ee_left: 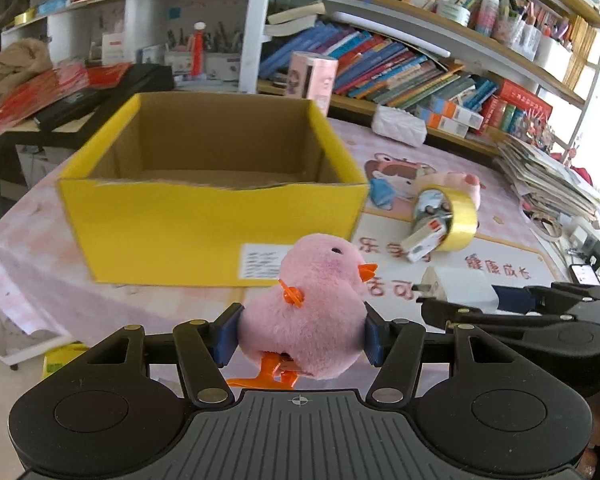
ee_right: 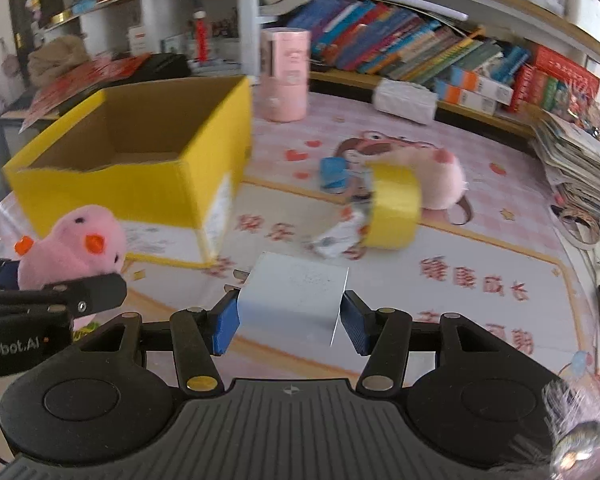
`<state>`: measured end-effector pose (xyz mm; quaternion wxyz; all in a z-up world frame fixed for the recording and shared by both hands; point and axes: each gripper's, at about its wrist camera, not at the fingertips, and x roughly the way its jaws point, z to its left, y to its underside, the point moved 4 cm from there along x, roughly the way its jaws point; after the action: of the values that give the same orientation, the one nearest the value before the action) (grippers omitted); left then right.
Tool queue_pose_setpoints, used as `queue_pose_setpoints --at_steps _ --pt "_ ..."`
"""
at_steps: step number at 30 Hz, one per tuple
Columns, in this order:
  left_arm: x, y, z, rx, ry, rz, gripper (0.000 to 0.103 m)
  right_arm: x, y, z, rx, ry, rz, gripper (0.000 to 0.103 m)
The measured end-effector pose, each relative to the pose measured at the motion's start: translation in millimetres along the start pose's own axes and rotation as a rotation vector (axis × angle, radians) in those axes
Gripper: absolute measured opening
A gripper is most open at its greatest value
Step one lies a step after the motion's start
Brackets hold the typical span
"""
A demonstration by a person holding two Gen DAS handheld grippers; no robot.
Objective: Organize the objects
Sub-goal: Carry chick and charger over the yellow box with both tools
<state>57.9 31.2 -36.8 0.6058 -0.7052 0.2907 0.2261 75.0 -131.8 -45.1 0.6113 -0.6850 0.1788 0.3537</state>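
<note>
The left gripper [ee_left: 302, 334] has its blue fingers [ee_left: 227, 336] closed on the sides of a fluffy pink wind-up chick toy with orange beak and feet [ee_left: 316, 312], held in the air before the near wall of the open yellow cardboard box [ee_left: 204, 236]. The right gripper [ee_right: 290, 322] clamps a white plug-in charger block [ee_right: 294, 294] just beside it.

The plush is soft and round, so it could squirm out of the fingers (its orange feet hang free below). With both grippers close together and heading for one box, they could knock each other or snag the wall.

The bench [ee_right: 480, 240] wears a pink cartoon-printed cloth and carries a yellow tape roll [ee_right: 394, 210] near its middle. Crowded bookshelves [ee_left: 400, 60] run behind its far edge.
</note>
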Motion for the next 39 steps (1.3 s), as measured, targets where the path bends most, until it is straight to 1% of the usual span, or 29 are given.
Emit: queue_pose_setpoints --at_steps 10,19,28,39 --pt "-25.5 13.9 47.8 0.041 0.013 -0.002 0.058 -8.4 18.2 60.1 0.049 0.002 0.009 0.052" --pt "-47.8 18.5 79.4 0.042 0.005 -0.034 0.058 -17.6 20.8 99.0 0.051 -0.014 -0.007 0.052" --pt "-60.6 16.7 98.6 0.022 -0.008 -0.069 0.058 -22.4 14.2 121.8 0.018 -0.026 -0.030 0.052" --pt "-65.0 17.1 108.3 0.006 -0.017 -0.077 0.058 -23.6 9.7 135.2 -0.011 -0.042 -0.038 0.052"
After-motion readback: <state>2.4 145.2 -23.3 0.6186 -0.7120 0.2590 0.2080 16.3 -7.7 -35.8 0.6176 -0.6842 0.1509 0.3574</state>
